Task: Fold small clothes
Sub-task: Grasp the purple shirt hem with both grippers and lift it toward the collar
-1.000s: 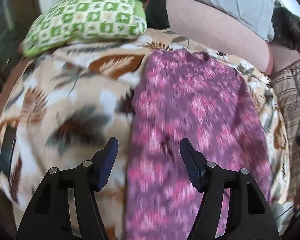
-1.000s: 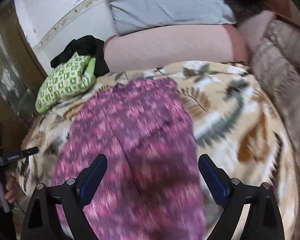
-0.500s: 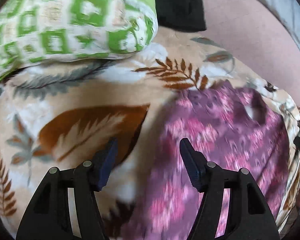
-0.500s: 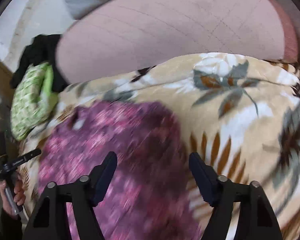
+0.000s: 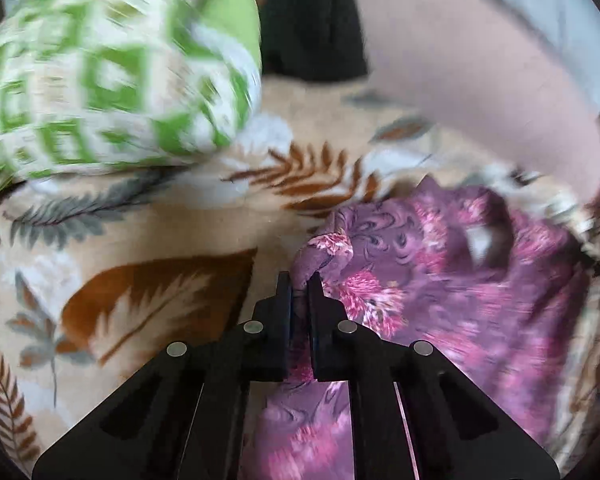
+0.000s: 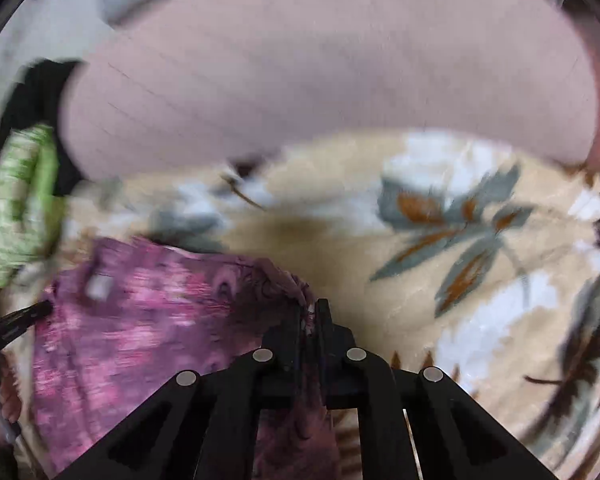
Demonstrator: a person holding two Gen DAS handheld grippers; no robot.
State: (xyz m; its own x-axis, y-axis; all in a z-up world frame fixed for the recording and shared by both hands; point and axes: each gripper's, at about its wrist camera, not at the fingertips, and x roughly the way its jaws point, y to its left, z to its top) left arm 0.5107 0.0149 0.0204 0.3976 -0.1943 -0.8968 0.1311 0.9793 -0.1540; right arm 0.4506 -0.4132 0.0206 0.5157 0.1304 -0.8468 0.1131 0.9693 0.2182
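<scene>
The purple floral garment lies on the leaf-print blanket, right of a green checked pillow. The left gripper pinches its far left corner; the right gripper apparently clamps the right corner. Soft, light and limp, it is best held at its corners.

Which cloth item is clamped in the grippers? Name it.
The purple-pink floral garment, pinched by the left hand-held gripper and the right; the green-checked bundle lies untouched.

Green checked cushion smeared by blur, cut off at frame edge; black cloth beside cushion too dark to identify.
</scene>
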